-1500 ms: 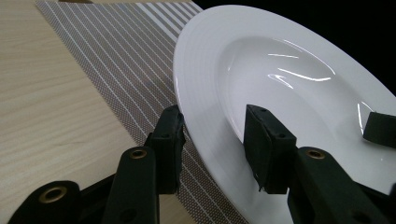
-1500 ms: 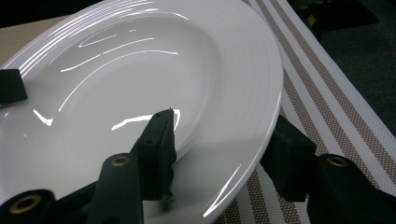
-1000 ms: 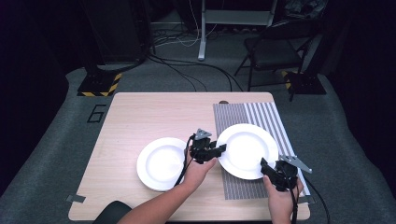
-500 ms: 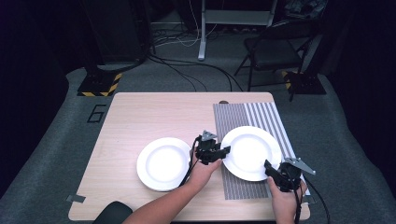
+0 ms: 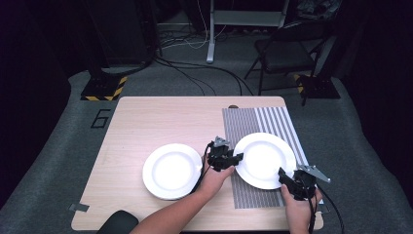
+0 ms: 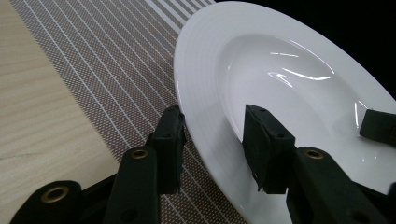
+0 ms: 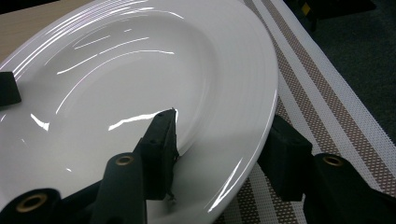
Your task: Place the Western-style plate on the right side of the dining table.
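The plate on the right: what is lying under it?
Under the right plate lies the striped placemat, on the wooden table. What the plate's middle covers cannot be seen.

Dark room; grey carpet floor (image 5: 58,146); folding chair (image 5: 287,51) behind the wooden table (image 5: 160,122); cables (image 5: 195,73) trailing.

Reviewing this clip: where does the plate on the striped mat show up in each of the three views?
High view: plate on the striped mat, right of centre, a hand-held gripper at either rim.
Left gripper view: upper right, rim between the jaws.
Right gripper view: upper left, rim between the jaws.
Shared landmark: striped mat.
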Tool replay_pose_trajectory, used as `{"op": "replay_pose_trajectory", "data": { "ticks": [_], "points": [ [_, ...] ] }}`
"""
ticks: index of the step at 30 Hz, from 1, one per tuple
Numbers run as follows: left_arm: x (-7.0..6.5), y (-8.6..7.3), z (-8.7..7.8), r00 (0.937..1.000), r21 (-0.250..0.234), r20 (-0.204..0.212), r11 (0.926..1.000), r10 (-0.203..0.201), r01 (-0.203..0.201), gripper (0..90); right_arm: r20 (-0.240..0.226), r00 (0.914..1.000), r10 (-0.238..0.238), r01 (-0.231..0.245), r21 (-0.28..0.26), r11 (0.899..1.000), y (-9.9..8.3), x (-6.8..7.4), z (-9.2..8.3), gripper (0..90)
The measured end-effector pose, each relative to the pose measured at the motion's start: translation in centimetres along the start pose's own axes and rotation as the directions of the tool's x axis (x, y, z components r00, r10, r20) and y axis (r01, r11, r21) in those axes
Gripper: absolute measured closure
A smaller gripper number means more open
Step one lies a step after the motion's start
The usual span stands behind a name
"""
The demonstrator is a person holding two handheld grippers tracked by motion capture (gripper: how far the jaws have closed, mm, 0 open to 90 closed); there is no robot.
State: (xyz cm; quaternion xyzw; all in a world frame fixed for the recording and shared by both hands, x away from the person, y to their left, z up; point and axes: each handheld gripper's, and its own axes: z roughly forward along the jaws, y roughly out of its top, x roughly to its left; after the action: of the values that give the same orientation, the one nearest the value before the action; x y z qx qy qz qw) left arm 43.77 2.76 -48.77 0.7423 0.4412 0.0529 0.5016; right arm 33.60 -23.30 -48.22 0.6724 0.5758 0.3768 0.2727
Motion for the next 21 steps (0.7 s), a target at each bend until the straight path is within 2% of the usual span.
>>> {"op": "replay_pose_trajectory", "data": {
  "ticks": [6, 11, 17, 21],
  "points": [
    [0.1, 0.1, 0.6, 1.0000, 0.002, 0.001, 1.0000, 0.005, -0.005, 59.5, 0.013, 0.9999, -0.011, 0.011, 0.005, 1.000, 0.1, -0.3, 0.6, 49.1],
    [0.3, 0.4, 1.1, 1.0000, -0.003, -0.006, 1.0000, -0.002, 0.002, 60.2, 0.018, 0.9998, -0.004, 0.004, 0.010, 1.000, 0.1, -0.5, 1.1, 49.0],
    [0.9, 0.6, 1.8, 0.9997, 0.015, -0.016, 0.9997, -0.021, 0.021, 60.4, 0.025, 0.9997, -0.003, 0.002, 0.024, 1.000, 0.4, -0.4, 2.1, 49.0],
    [1.1, 0.8, 2.0, 0.9997, 0.016, -0.019, 0.9997, -0.018, 0.018, 60.4, 0.026, 0.9996, -0.010, 0.009, 0.027, 1.000, 0.6, -0.5, 2.6, 49.0]
  ]
}}
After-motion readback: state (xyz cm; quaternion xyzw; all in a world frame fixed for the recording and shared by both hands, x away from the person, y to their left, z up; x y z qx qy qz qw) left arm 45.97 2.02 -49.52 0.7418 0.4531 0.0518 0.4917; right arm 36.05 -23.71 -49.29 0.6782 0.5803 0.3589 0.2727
